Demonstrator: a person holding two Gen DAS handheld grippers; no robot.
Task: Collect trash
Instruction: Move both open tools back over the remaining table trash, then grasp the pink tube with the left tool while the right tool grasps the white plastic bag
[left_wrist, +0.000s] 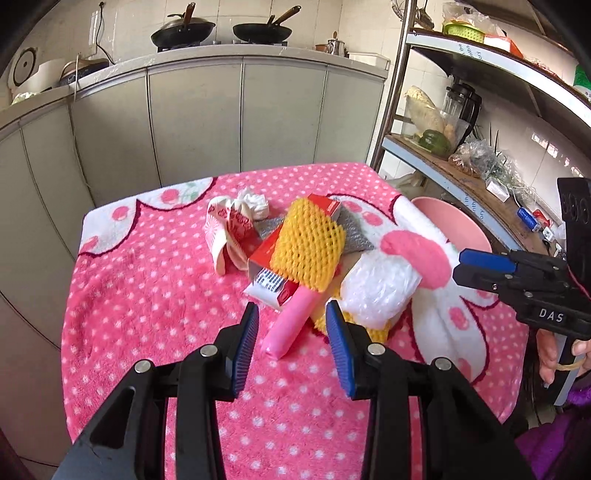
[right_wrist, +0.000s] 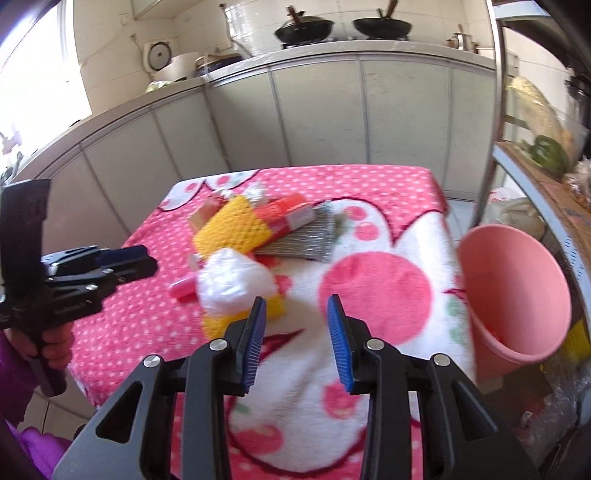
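A heap of trash lies mid-table on the pink dotted blanket (left_wrist: 147, 295): a yellow foam net (left_wrist: 308, 245), a red and white carton (left_wrist: 271, 275), a pink tube (left_wrist: 291, 326), a white plastic bag (left_wrist: 376, 290), a grey foil wrapper (left_wrist: 354, 230) and a crumpled printed wrapper (left_wrist: 229, 230). My left gripper (left_wrist: 291, 314) is open, hovering just short of the pink tube, nothing between its fingers. My right gripper (right_wrist: 297, 306) is open and empty over the blanket, right of the white bag (right_wrist: 232, 282). A pink bin (right_wrist: 517, 295) hangs at the table's right edge.
Grey kitchen cabinets (left_wrist: 195, 118) stand behind the table, with woks on the counter. A metal shelf rack (left_wrist: 461, 177) with vegetables and clutter stands at the right, close to the bin. A hand (right_wrist: 51, 350) holds the left gripper's handle in the right wrist view.
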